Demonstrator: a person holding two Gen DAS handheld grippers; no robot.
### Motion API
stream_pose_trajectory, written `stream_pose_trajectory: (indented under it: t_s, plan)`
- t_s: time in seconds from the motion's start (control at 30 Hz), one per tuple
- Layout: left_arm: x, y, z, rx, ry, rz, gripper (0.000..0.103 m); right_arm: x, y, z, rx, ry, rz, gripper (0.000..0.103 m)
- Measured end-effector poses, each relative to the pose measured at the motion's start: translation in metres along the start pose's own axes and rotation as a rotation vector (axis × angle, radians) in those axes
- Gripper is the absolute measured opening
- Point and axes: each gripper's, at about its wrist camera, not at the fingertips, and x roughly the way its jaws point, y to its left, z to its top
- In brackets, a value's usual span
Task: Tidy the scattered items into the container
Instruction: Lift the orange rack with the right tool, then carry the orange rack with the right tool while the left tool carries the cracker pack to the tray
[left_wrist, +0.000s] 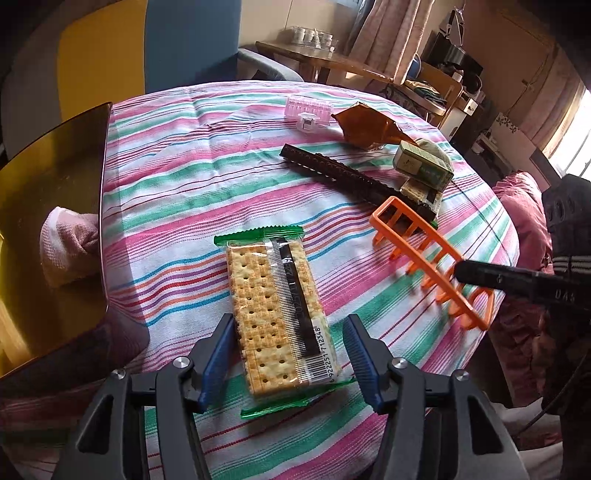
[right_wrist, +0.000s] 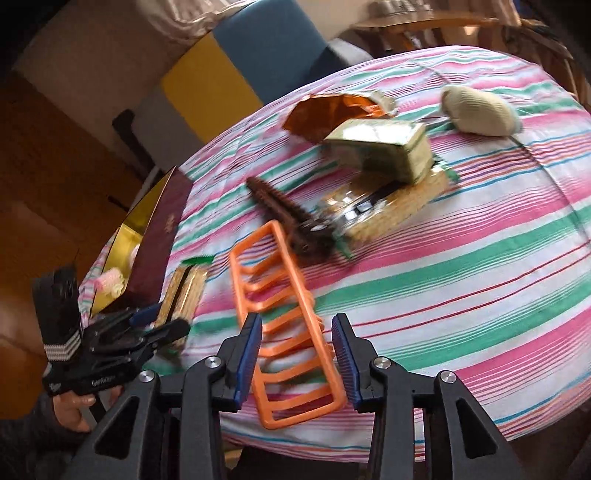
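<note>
The left gripper (left_wrist: 290, 341) has its blue-padded fingers (left_wrist: 218, 347) spread wide on either side of a clear, green-edged packet of square crackers (left_wrist: 275, 314) lying flat on the tabletop (left_wrist: 177, 177), which is covered in a pink, green and white striped cloth; neither pad touches the packet. The right gripper (right_wrist: 297, 349) likewise has its fingers (right_wrist: 249, 350) wide apart, straddling one end of an orange plastic rack with hooks (right_wrist: 284, 325), and whether a pad touches it cannot be told.

Just past the rack lies a long dark brown toothed bar (right_wrist: 284, 210), with a second cracker packet (right_wrist: 384, 206) and a pale green box (right_wrist: 384, 149) resting on it, and a crumpled orange-brown foil wrapper (right_wrist: 325, 114) behind. The gold-lined, maroon-walled container (left_wrist: 55, 206) stands at the tabletop's left edge, holding a pink cloth bundle (left_wrist: 68, 247).
</note>
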Motion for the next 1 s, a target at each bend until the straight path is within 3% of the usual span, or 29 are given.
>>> stream_pose_trajectory:
  t_s: [0.27,0.5,0.67,0.87,1.0]
  plan:
    - [-0.004,0.005,0.006,-0.015,-0.002,0.003,0.059,-0.009,0.006,-0.016,0.006,-0.046,-0.059,0.057]
    - [0.010,-0.006,0.016,0.014,0.024,0.116,0.059,-0.010,0.005,-0.015,-0.004,-0.095,-0.154,0.057]
    - [0.015,-0.014,0.014,0.044,0.019,0.193,0.059,-0.003,0.012,-0.017,-0.028,-0.112,-0.193,0.066]
    - [0.015,-0.014,0.014,0.039,0.003,0.226,0.061,0.006,0.024,-0.018,-0.054,-0.113,-0.224,0.082]
    - [0.015,-0.013,0.014,0.030,-0.004,0.227,0.062,0.008,0.028,-0.019,-0.045,-0.105,-0.243,0.085]
